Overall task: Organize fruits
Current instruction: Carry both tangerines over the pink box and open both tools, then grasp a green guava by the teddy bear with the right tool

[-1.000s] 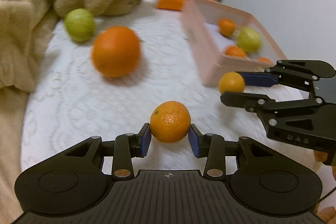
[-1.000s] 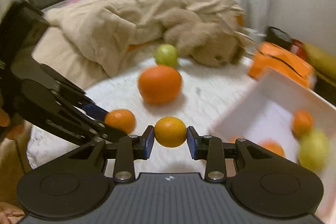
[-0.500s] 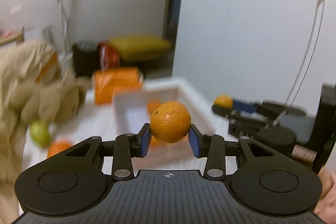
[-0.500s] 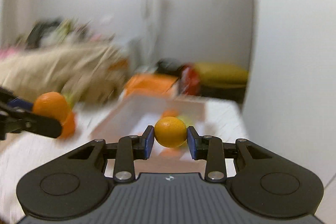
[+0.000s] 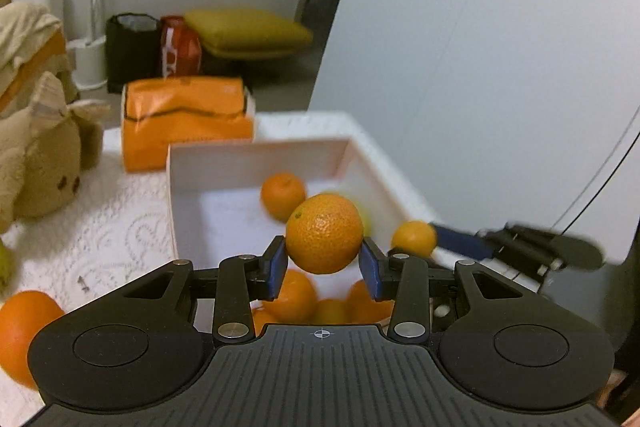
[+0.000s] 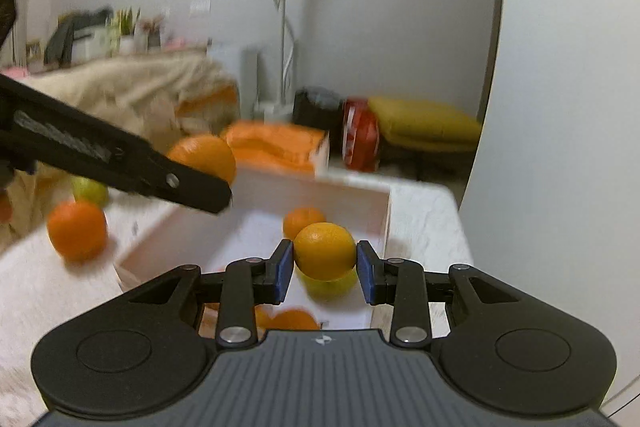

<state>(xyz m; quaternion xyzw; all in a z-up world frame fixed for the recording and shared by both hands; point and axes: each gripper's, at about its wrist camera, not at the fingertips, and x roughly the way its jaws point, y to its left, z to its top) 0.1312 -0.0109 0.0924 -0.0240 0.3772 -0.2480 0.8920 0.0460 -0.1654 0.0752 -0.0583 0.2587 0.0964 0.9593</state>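
Observation:
My left gripper is shut on a mandarin and holds it in the air over the near end of the white box. My right gripper is shut on a smaller mandarin, also above the box. Each gripper shows in the other's view, the right gripper at the right, the left gripper at the left. Inside the box lie several oranges and a green fruit. A large orange and a green fruit rest on the white cloth to the left.
An orange bag stands behind the box. A plush toy and a beige blanket lie at the left. A white wall runs close along the right side of the cloth. Bags and a yellow cushion sit on the floor beyond.
Both grippers have lifted their mandarins off the cloth and swung right, over the white box. The cloth with the loose fruit has slid to the left of both views.

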